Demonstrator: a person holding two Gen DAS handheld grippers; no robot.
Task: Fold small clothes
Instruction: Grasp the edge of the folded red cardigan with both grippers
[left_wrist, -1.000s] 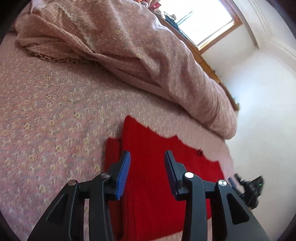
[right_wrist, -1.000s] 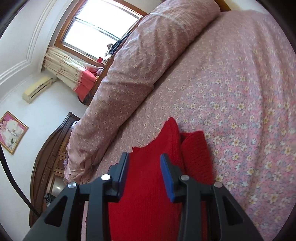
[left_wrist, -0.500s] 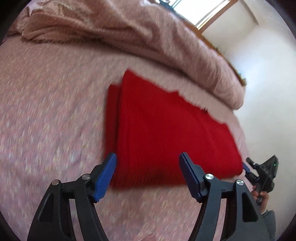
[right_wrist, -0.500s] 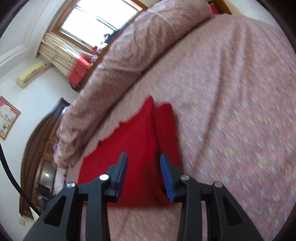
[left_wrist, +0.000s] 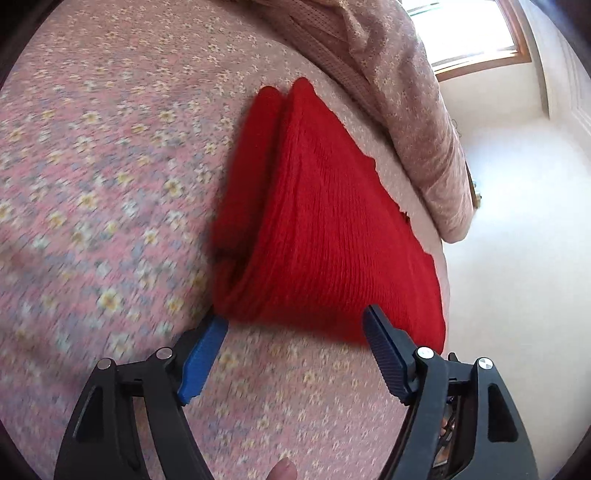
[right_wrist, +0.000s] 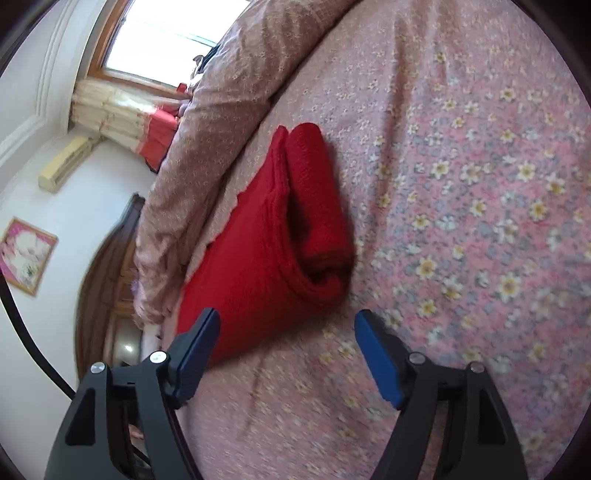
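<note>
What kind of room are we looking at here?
Most likely a home bedroom: a bed with a floral sheet, a rolled quilt beside a window, and a framed picture on the wall.

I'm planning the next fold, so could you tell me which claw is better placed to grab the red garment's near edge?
Left, probably. The left claw stands open right at the red garment's near edge, one pad beside its corner. The right claw, also open, frames mostly bedsheet.
</note>
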